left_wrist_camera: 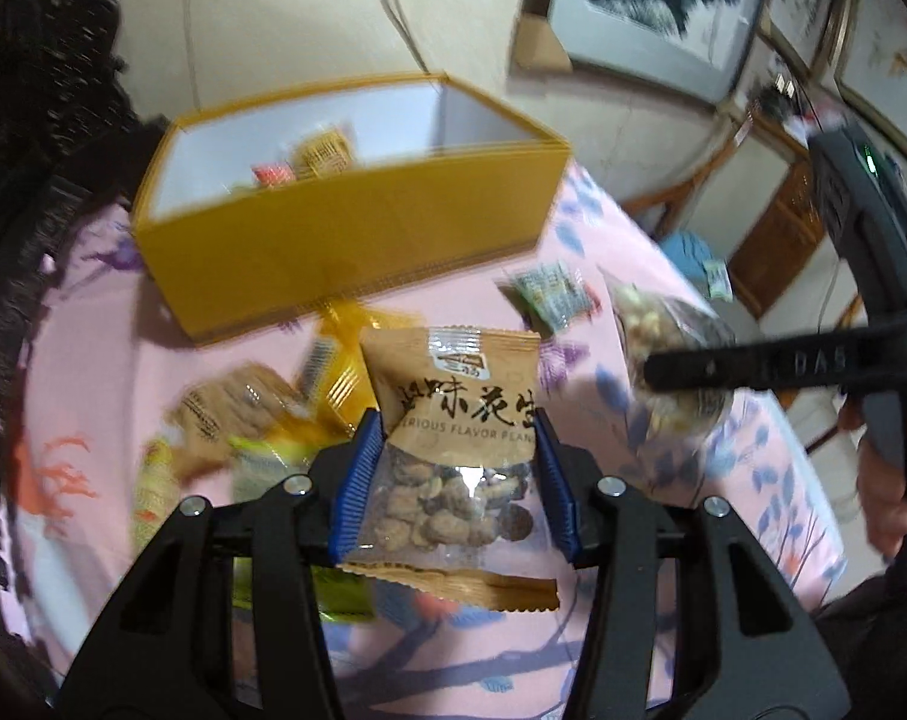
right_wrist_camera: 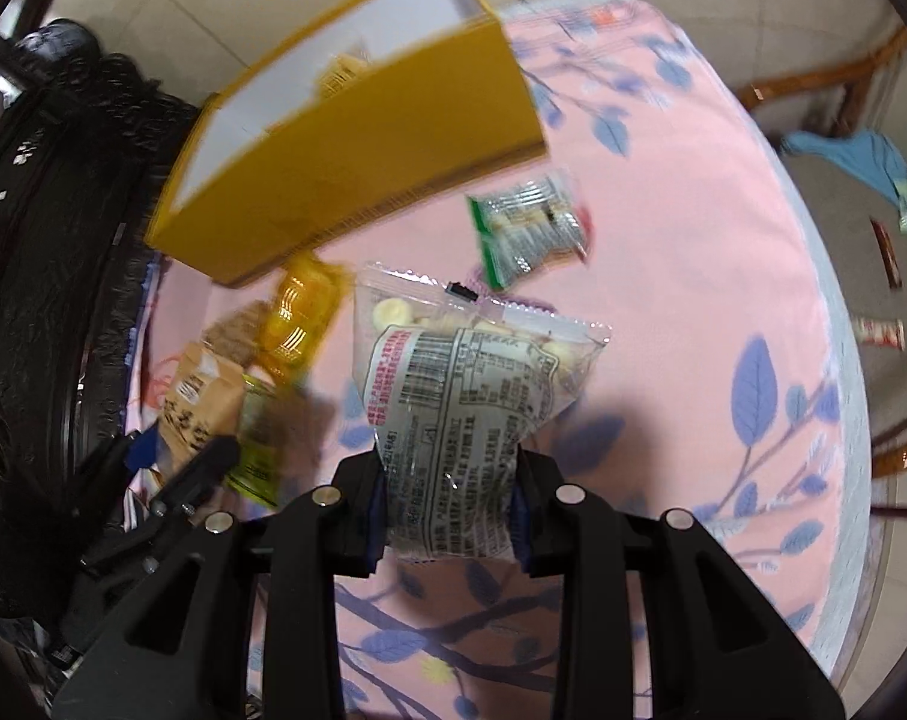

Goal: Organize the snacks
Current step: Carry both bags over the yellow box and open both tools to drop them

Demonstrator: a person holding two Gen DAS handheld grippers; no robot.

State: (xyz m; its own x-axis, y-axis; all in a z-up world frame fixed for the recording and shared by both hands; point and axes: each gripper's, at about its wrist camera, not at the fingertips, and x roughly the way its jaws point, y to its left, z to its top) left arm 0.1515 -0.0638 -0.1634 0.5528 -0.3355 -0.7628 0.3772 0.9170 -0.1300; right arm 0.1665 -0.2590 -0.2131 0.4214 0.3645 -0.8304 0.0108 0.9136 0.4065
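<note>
Snacks over a pink floral tablecloth (right_wrist_camera: pixel 693 252)
Left gripper (left_wrist_camera: pixel 450 480) clamps "FLAVOR" peanut packet (left_wrist_camera: pixel 453 396); right gripper (right_wrist_camera: pixel 450 504) pinches clear snack bag (right_wrist_camera: pixel 465 384); yellow box (left_wrist_camera: pixel 345 228) at twelve o'clock.

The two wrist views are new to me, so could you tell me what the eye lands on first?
Each gripper holds a snack: the left gripper pinches a brown peanut packet, and the right gripper squeezes a clear packet with its printed label facing up. Beyond them a yellow box stands open on the pink floral tablecloth, a few snacks already inside.

Framed pics (left_wrist_camera: pixel 651 6) on cream wall (left_wrist_camera: pixel 285 18), wood chair (right_wrist_camera: pixel 825 90) nearby.
</note>
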